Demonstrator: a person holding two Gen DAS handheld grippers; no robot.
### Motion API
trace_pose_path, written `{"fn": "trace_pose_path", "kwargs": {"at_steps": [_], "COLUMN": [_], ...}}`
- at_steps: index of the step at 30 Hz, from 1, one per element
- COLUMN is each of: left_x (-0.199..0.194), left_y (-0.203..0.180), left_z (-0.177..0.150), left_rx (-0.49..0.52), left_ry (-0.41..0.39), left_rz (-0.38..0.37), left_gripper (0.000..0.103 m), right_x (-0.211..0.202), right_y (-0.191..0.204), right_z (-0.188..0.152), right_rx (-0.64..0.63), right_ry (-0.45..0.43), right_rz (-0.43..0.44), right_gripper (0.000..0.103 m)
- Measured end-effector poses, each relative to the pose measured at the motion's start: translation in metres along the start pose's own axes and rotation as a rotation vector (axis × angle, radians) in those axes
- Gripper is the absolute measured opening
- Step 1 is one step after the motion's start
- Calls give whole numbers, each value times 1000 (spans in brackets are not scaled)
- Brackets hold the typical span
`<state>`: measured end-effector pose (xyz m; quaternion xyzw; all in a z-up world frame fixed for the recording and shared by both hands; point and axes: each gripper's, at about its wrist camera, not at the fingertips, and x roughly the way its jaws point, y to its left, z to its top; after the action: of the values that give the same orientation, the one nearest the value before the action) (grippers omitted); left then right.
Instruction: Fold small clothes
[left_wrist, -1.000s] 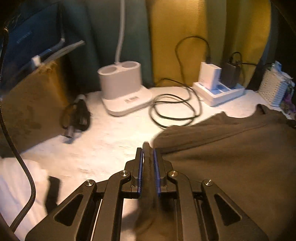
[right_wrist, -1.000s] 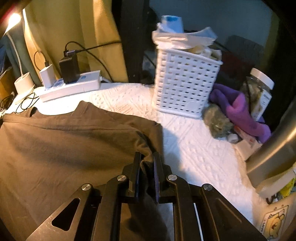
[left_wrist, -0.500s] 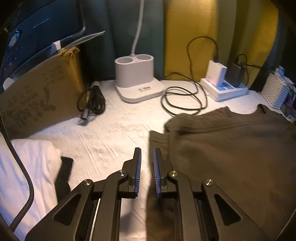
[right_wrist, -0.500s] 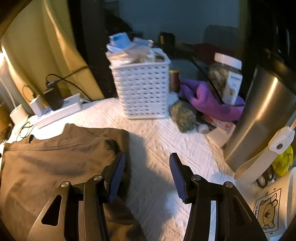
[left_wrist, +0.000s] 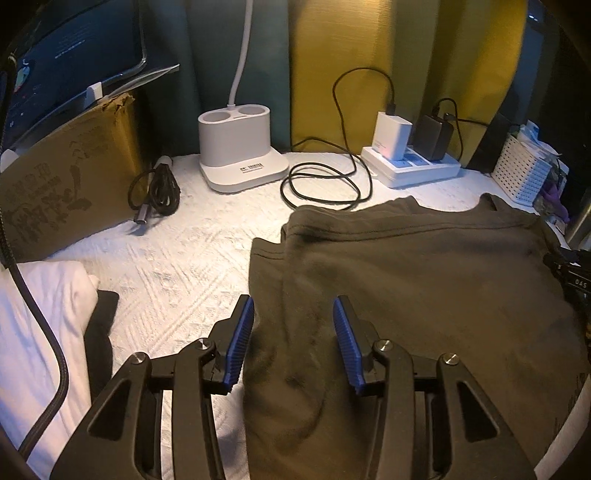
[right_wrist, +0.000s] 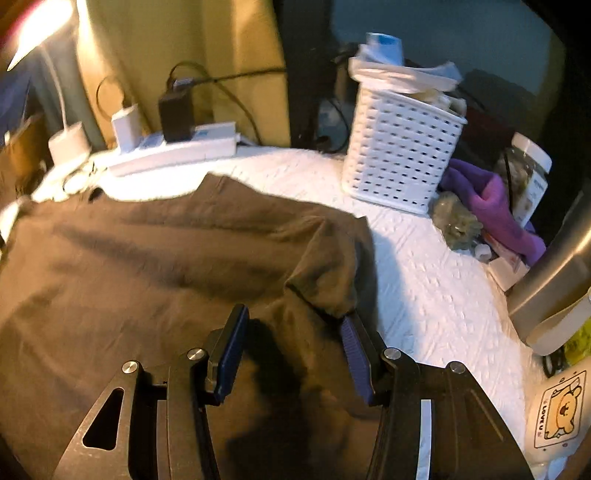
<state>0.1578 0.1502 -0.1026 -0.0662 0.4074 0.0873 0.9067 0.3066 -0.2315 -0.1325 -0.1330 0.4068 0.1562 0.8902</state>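
1. the dark olive-brown t-shirt (left_wrist: 424, 280) lies spread on the white textured cover (left_wrist: 177, 266), collar end toward the power strip (left_wrist: 410, 168), one sleeve tucked in at each side
2. left gripper (left_wrist: 293, 341) has just been opening, jaws now apart with the shirt's left edge lying loose between them, pads not pressing on it
3. right gripper (right_wrist: 293, 349) has also just let go, jaws apart over the right edge beside the folded sleeve (right_wrist: 328, 269), nothing pinched
4. handling guess: thin soft knit, light, totally floppy, so it'll sag and wrinkle if lifted by one point
5. I'd pinch it at the two edges at matching height, both layers together, and lift evenly
6. watch the white basket (right_wrist: 400, 147) and the coiled cable (left_wrist: 323, 184), both near the cloth
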Motion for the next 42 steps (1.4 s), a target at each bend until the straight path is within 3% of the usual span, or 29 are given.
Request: {"fn": "trace_pose_path", "kwargs": {"at_steps": [2,8,14,18,27,29,31,35,38,40,42], "left_x": [0,-1,-3,-2,2,3,4,4,6,8,13], "left_y": [1,6,12,12,16,18,18,18,17,16,17], "left_z": [-1,0,0,-1,-1,-1,-1,1,4,6,5], "left_rx": [0,-15,-30,-28,-33,-35,-32,-26,-22,-19,-17], "left_ry": [-1,-9,-18,-12,-10,-8,-7,-9,-11,-10,-4], "left_rz": [-2,-1,-3,-6,3,4,3,6,7,11,18], "left_gripper": [45,45,45,45,45,45,45,45,45,45,45], "right_x": [-2,-19,-22,-6,9,8,2,-13,-14,-1,20], "right_y": [-3,-39,-69,-67,-30,-28,-34,-46,-49,-43,-42], "right_z": [1,15,27,25,19,19,22,35,47,49,46], "right_rx": [23,195,265,261,202,195,208,205,115,4,-54], "right_ry": [-12,-63,-111,-58,-4,-9,-37,-107,-126,-103,-35], "right_rz": [15,172,51,61,139,139,132,64,-53,-148,-179], "right_gripper": [52,52,52,36,31,13,9,8,8,8,9]}}
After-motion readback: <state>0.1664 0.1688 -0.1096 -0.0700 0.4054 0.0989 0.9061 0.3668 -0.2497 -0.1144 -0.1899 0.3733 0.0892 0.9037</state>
